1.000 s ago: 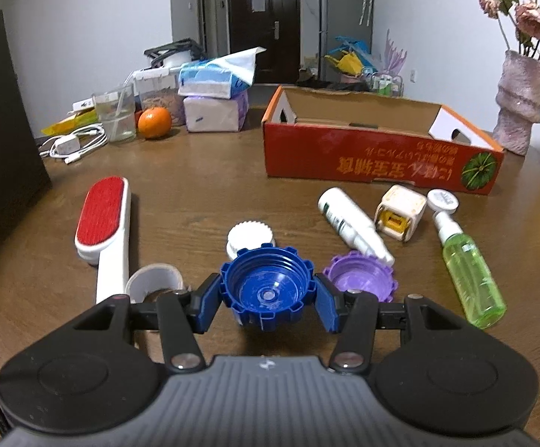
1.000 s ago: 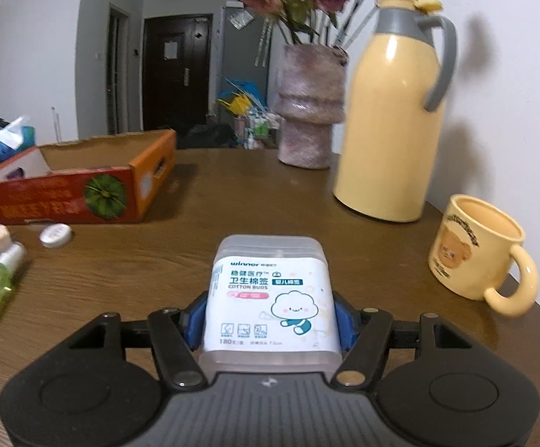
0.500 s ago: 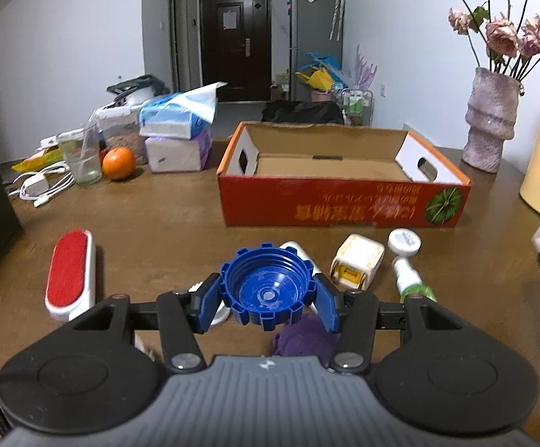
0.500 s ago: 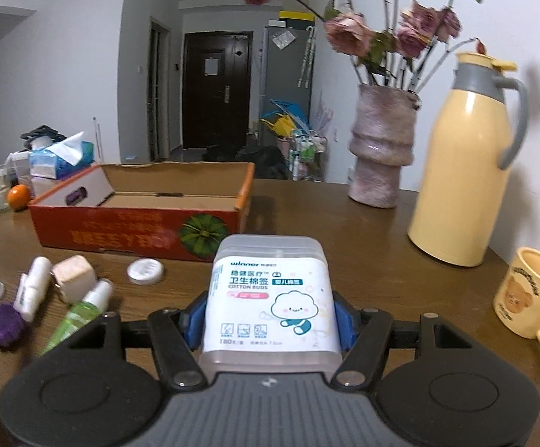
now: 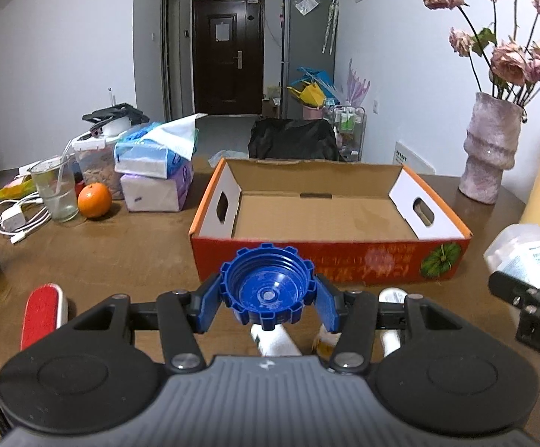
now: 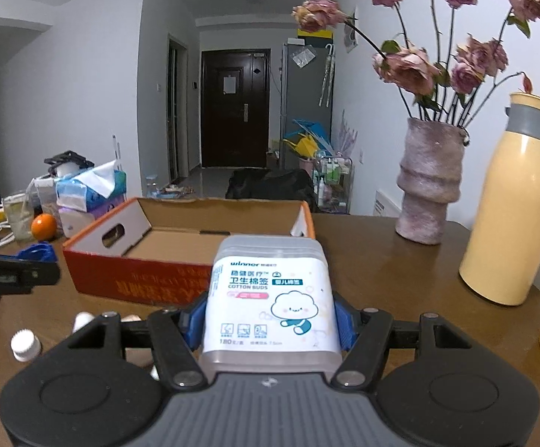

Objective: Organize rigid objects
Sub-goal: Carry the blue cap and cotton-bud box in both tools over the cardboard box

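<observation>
White walls (image 5: 65,56), dark door (image 5: 227,56), wooden table (image 5: 120,253).

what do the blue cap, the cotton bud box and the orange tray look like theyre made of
Blue cap: glossy moulded plastic, with ridged threads and notched rim. Cotton bud box: translucent, probably plastic, with a printed paper-like label. Orange tray: cardboard, matte brown inside, folded flaps, cut handle holes.

Black hand-held gripper (image 5: 268,296) (blue pads, silver screws).
</observation>
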A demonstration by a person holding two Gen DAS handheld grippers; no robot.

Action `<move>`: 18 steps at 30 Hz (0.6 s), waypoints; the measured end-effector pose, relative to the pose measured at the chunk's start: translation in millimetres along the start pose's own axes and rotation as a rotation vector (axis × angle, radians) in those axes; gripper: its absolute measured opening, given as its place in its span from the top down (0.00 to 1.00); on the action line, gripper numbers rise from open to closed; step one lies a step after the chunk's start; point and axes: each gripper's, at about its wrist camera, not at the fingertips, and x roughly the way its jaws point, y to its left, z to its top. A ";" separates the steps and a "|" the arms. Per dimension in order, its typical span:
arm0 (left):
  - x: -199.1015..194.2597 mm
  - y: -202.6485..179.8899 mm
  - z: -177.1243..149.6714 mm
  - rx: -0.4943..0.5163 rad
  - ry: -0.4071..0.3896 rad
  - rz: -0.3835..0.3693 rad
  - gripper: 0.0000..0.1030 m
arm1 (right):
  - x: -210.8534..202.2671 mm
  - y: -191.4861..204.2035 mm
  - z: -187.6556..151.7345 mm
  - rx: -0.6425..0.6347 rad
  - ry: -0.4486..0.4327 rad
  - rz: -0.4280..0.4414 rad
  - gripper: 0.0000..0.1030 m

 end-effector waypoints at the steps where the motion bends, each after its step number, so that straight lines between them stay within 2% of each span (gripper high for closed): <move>1: 3.2 0.0 3.0 -0.002 -0.003 0.001 0.48 | 3.4 2.8 2.2 0.002 -0.003 0.002 0.38; 18: 75.9 1.4 44.6 -0.063 0.012 0.052 0.48 | 72.4 30.2 28.5 0.021 0.012 0.013 0.38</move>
